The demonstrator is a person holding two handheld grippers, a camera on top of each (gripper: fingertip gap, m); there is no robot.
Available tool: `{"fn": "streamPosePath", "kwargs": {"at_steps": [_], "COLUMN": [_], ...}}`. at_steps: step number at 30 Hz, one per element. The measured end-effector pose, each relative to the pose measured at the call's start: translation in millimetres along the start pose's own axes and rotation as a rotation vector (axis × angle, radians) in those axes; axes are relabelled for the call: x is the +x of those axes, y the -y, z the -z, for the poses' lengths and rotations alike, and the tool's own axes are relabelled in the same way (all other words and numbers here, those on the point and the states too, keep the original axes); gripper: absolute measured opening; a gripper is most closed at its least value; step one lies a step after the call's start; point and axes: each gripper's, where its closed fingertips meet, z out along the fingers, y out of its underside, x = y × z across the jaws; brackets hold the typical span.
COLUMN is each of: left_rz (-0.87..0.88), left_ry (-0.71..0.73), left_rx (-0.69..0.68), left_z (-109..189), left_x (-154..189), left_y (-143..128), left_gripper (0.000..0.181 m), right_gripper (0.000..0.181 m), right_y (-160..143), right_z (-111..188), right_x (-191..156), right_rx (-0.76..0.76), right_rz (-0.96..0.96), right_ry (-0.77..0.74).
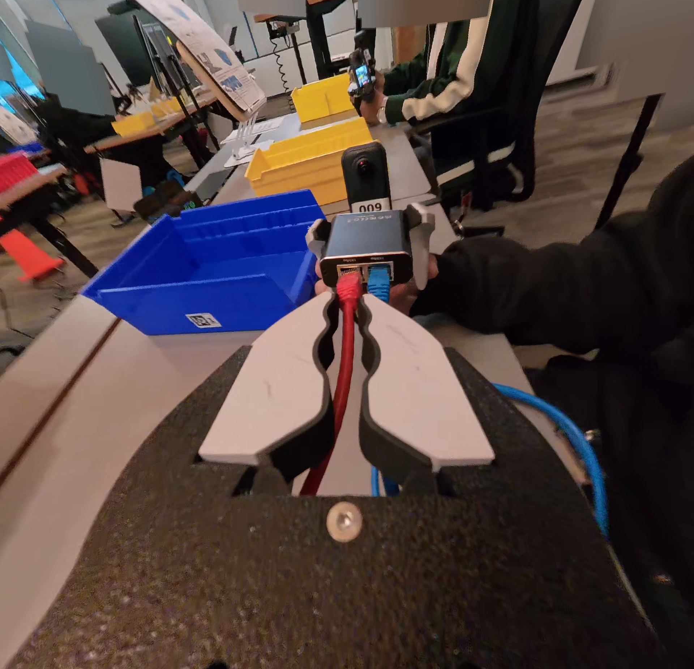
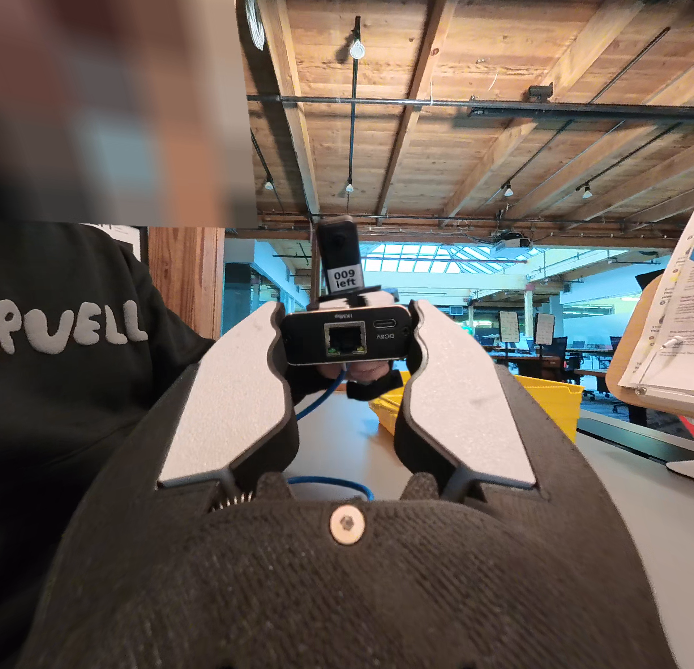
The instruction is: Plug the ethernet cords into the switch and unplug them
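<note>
Black switch (image 1: 366, 239) is held off the surface (image 1: 75, 407), clamped at its sides by the right claw (image 2: 345, 331). Red cord (image 1: 347, 335), plug at the switch's left port, is pinched by the left claw (image 1: 348, 305); blue cord (image 1: 378, 283) is plugged in beside it. Blue bin (image 1: 195, 275) sits left.

Plenty of print around: white sticker on black camera stick (image 2: 340, 260), small markings on switch (image 2: 345, 334) faces, big letters on dark sweatshirt (image 2: 71, 328), code sticker on blue bin (image 1: 202, 319), printed sheets on board (image 1: 210, 46).

The left gripper (image 1: 348, 305) pinches narrowly (nearly closed); the right gripper (image 2: 345, 335) clamps from both sides, held raised.
</note>
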Motion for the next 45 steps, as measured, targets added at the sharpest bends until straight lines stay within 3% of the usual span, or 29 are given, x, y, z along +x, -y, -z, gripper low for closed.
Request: {"fn": "streamPosePath", "kwargs": {"at_steps": [6,9,12,15,18,22,24,25,27,29,31,34,37,39,42,44,45], "left_rz": [-0.155,-0.104,-0.108,-0.032,0.072,0.016,0.103,0.190,0.285,0.266,0.243,0.276,0.351,0.420,0.558,0.691,0.751], "left_ry": [0.046,0.005,0.100,0.043,-0.059,0.017,0.119,0.162,0.143,0.165,0.158,0.193,0.233,0.326,0.396,0.281,0.148], "left_rx": [-0.004,0.117,-0.058,0.036,-0.002,-0.113,-0.073,-0.088,-0.256,-0.464,-0.588,-0.693,-0.742,-0.688,-0.460,-0.213,-0.099], "left_z": [0.4,5.0,0.2,6.5,13.9,20.9,27.7,29.9,23.4,12.2,0.1,-9.3,-4.7,4.4,18.3,18.9,16.6], "left_x": [2.5,5.9,-7.5,-2.9,-0.9,-18.3,-38.5,-48.4,-49.2,-48.0,-41.3,-40.5,-46.9,-63.1,-84.8,-82.1,-70.6], "left_y": [5.8,19.1,-0.7,16.8,10.6,-3.2,2.1,-3.6,-41.5,-93.8,-134.3,-174.2,-194.5,-187.4,-145.0,-98.0,-73.1], "left_gripper": [0.009,0.009,0.009,0.009,0.009,0.009,0.009,0.009,0.009,0.009,0.009,0.010,0.014,0.038,0.056,0.052,0.049], "right_gripper": [0.063,0.063,0.063,0.063,0.063,0.063,0.063,0.063,0.063,0.063,0.063,0.063,0.063,0.063,0.063,0.063,0.063], "right_y": [3.1,5.3,2.2,8.6,10.8,11.0,13.0,13.6,14.2,11.1,4.1,-2.3,-5.1,-8.8,-17.3,-21.9,-24.9], "right_z": [0.5,1.8,1.4,3.6,6.4,5.3,5.5,6.0,6.1,4.7,3.4,2.6,2.4,2.3,1.0,-1.6,-2.6], "right_x": [-2.5,-1.1,1.7,-0.6,-1.2,-6.0,-7.4,-7.7,-8.1,-6.2,-2.9,-0.4,0.8,2.3,6.2,5.6,5.6], "right_rx": [0.018,0.031,0.010,0.044,0.044,0.048,0.064,0.067,0.072,0.053,0.006,-0.034,-0.053,-0.082,-0.136,-0.155,-0.169], "right_rz": [0.002,-0.005,0.026,0.031,0.043,0.035,0.032,0.029,0.031,0.041,0.057,0.070,0.082,0.097,0.123,0.138,0.141], "right_ry": [0.014,0.006,-0.020,-0.008,-0.008,0.025,0.034,0.037,0.039,0.027,0.003,-0.019,-0.028,-0.038,-0.061,-0.057,-0.056]}}
